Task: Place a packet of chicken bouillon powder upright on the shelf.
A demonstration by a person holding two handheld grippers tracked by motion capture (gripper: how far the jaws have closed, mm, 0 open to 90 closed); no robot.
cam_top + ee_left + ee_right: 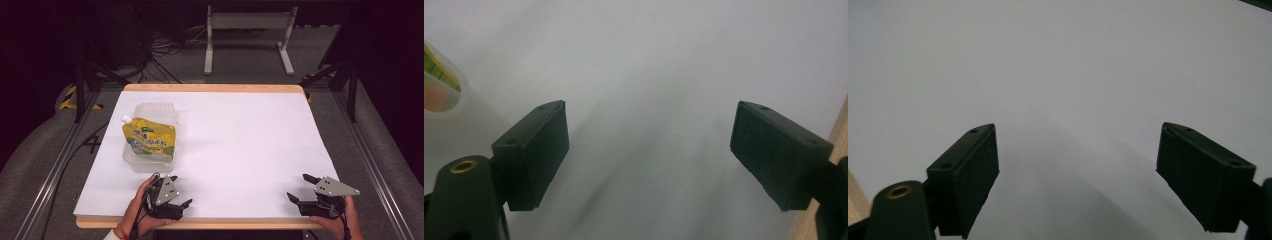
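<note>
A yellow spouted drink pouch (pixel 149 139) lies flat on top of a clear plastic container (pixel 156 110) on the left part of the white sheet. In the left gripper view a corner of that container (pixel 446 102) with a bit of the pouch (pixel 439 82) shows at the left edge. My left gripper (pixel 181 190) rests near the front edge, just in front of the container, open, with nothing between its fingers (pixel 536 150). Over at the front right, my right gripper (pixel 298 187) is open as well, its fingers (pixel 968 175) over bare white sheet.
The white sheet (pixel 240 145) covers a wooden table whose edge (pixel 200 223) runs close under both grippers. Metal frame rails (pixel 372 165) flank the table. A white stand (pixel 247 30) and cables lie on the floor beyond the far edge.
</note>
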